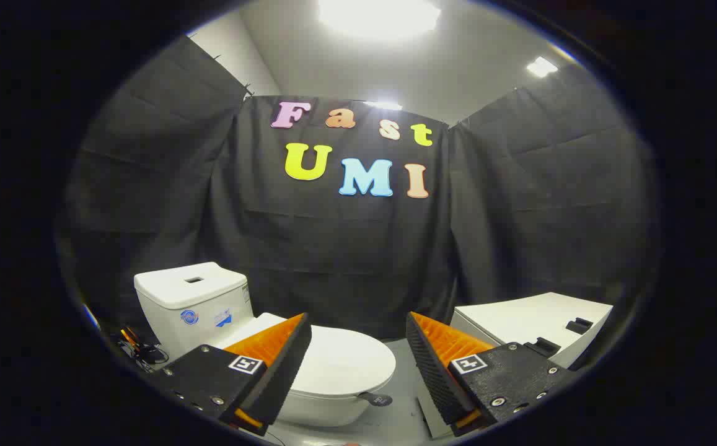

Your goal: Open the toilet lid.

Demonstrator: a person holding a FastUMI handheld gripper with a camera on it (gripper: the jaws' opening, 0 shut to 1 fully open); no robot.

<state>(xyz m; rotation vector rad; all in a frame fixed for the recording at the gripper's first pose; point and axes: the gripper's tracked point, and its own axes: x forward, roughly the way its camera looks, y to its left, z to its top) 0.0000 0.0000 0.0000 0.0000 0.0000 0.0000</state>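
The gripper (358, 347) is hovering above the floor with its two fingers (284, 365) spread wide apart; nothing is sitting between them and neither finger is touching any object.

The toilet (308, 402) is standing just ahead of the fingers and slightly toward the left one. Its lid (346, 362) is lying flat on the bowl, fully closed. The left finger is overlapping the near left portion of the lid in the gripper view, while the front curve of the lid is showing in the gap between the two fingers. A small dark tab (375, 399) is projecting from the front edge of the lid, below the rim line.

The tank (192, 303) is rising behind the bowl, beyond the left finger, with a rectangular button recess on its top and two small stickers on its front face. A bundle of cables (138, 350) is lying on the floor beside the tank.

A white cabinet (532, 322) is standing beyond the right finger, well apart from the toilet, with dark fittings resting on its top surface. The grey floor (401, 378) is showing between the toilet and the cabinet
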